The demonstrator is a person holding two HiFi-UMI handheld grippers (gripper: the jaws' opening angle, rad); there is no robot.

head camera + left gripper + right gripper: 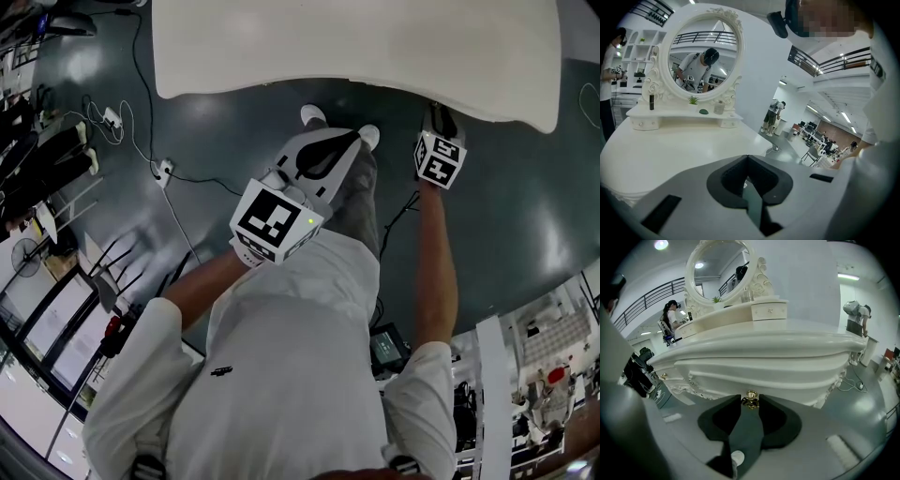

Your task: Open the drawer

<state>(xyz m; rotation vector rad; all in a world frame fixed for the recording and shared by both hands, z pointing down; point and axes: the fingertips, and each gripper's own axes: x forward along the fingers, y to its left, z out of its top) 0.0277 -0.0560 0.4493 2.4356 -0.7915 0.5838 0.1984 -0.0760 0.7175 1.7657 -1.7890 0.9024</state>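
Head view has my left gripper (330, 155) in the middle of the frame, held back and well short of the bench (356, 47) that fills the top. In the left gripper view its fingers (726, 183) meet at the tips with nothing between them. They look across the bench top toward the mirror (705, 56) at upper left, not at any drawer.

Further right in the head view, my right gripper (441, 120) is tucked up against the bench's near edge. In the right gripper view the drawer (754, 373) is the moulded white front running side to side across the middle of the frame, just under the bench top. Its small gold knob (750, 400) sits at centre, between the tips of my fingers (719, 420), which stand about half open and seem to press it from either side.

So the right hand is the one on the job. The drawer lies straight ahead of those fingers, its long front square across them, and it looks still shut. I judge the pull must run straight back toward me, along the line the fingers point; a sideways drag could slip off so small a knob or bind the drawer
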